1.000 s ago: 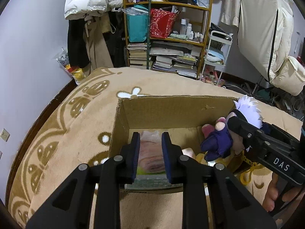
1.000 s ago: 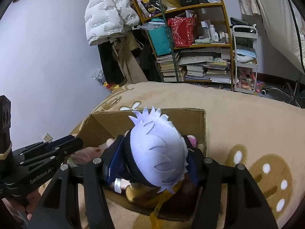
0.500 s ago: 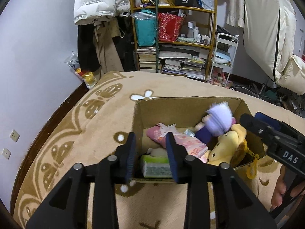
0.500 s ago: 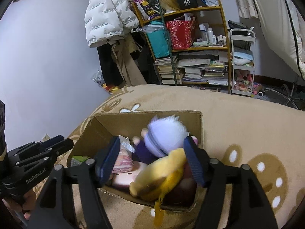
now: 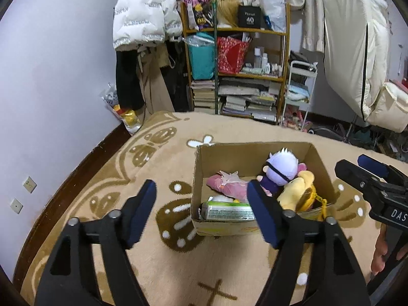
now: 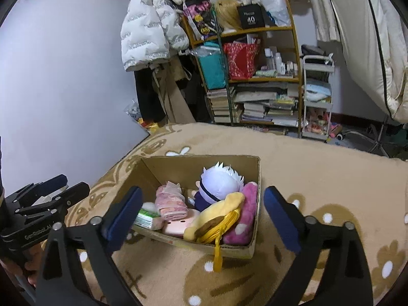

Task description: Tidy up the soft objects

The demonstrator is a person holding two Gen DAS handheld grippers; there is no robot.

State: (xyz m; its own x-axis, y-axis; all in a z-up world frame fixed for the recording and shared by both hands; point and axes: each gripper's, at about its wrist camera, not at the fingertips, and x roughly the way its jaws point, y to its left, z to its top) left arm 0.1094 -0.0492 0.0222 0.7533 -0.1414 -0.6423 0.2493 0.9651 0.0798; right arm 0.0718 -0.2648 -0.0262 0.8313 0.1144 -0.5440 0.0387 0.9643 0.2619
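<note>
Left gripper [image 5: 201,214] lower centre of frame, jaws wide apart, holding nothing. Right gripper [image 6: 204,216] likewise spread wide, nothing held.

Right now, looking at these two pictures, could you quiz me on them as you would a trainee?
1. True or false: the white-haired doll lies inside the cardboard box.
2. Are the jaws of the left gripper and right gripper open or shut?
3. What hangs over the box's near wall: A) the yellow strap, B) a sock, C) a book?

Key: 1 true; 2 open, both empty; 3 A.
</note>
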